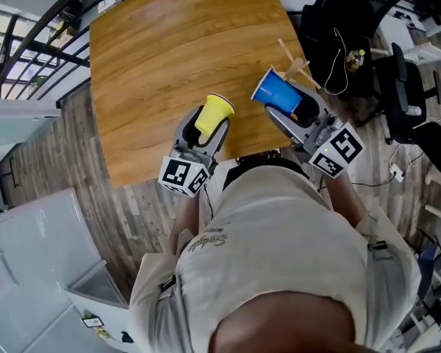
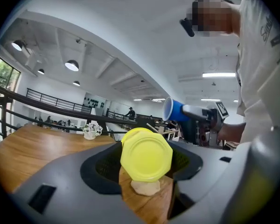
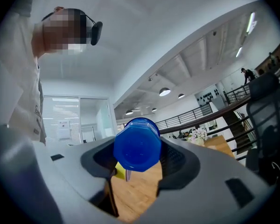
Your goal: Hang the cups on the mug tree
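Left gripper (image 1: 204, 132) clamps the yellow cup (image 1: 214, 114) and right gripper (image 1: 300, 106) clamps the blue cup (image 1: 278, 93), both over the near edge of the wooden table (image 1: 162, 50). Mug tree (image 1: 295, 68) stands just behind the blue cup. Plank floor (image 1: 81, 145), black railing (image 1: 37, 46) beyond. Count: two cups, one tree.

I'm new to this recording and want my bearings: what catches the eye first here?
Two bright cups stand out: a yellow cup gripped in the left tongs and a blue cup gripped in the right tongs, both held at the near edge of the wooden table. Right beside the blue cup, at the table's right edge, the wooden pegs of the mug tree show.
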The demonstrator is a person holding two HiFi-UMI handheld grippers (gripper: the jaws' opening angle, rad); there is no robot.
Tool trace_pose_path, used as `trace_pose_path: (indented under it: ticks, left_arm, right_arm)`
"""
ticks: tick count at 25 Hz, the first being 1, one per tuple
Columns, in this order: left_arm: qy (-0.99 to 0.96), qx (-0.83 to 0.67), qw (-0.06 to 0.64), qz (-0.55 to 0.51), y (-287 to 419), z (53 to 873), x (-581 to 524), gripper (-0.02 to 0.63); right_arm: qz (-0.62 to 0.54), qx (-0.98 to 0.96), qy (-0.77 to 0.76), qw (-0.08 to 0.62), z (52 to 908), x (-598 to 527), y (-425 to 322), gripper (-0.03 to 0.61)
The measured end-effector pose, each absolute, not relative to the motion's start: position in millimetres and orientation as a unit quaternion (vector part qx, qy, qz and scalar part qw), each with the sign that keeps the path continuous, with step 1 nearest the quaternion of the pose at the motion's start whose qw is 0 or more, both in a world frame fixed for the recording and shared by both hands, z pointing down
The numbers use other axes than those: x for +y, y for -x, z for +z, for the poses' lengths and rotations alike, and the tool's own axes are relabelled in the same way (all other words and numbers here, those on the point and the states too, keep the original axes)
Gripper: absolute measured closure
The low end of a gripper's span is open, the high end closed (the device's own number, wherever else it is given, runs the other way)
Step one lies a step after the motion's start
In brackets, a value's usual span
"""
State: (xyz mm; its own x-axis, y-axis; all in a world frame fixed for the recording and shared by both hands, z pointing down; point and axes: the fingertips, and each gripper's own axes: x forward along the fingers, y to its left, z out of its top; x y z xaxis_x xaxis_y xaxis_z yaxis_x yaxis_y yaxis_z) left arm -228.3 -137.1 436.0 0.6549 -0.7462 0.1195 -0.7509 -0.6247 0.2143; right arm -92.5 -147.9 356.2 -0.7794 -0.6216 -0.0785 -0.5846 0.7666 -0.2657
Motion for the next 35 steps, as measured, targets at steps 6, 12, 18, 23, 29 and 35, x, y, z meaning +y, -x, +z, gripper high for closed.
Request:
trace_pose_path:
  ticks: [6, 12, 18, 23, 29, 35]
  left_arm:
    - [-0.916, -0.381, 0.127, 0.006, 198, 440, -152, 0.337]
    - [-0.923, -0.364, 0.123, 0.008, 176, 438, -159, 0.338]
    - [-0.924, -0.365, 0.113, 0.010, 165, 433, -159, 0.338]
    - [-0.920, -0.376, 0.112, 0.012, 169, 434, -158, 0.338]
    - [-0.916, -0.385, 0.115, 0.013, 173, 435, -154, 0.338]
    - [-0.914, -0.388, 0.120, 0.015, 176, 435, -150, 0.337]
  right_arm:
    - [-0.064, 0.933, 0.351, 0.050, 327, -137, 57, 0.339]
    - [-0.074, 0.911, 0.404, 0.039, 316, -141, 1, 0.339]
    - [-0.098, 0.889, 0.446, -0.038, 357, -151, -46, 0.339]
    - [-0.092, 0.884, 0.449, -0.087, 389, -150, -50, 0.339]
    - [-0.099, 0.886, 0.436, -0.125, 414, -153, -43, 0.337]
    - [-0.098, 0.883, 0.437, -0.139, 427, -165, -31, 0.336]
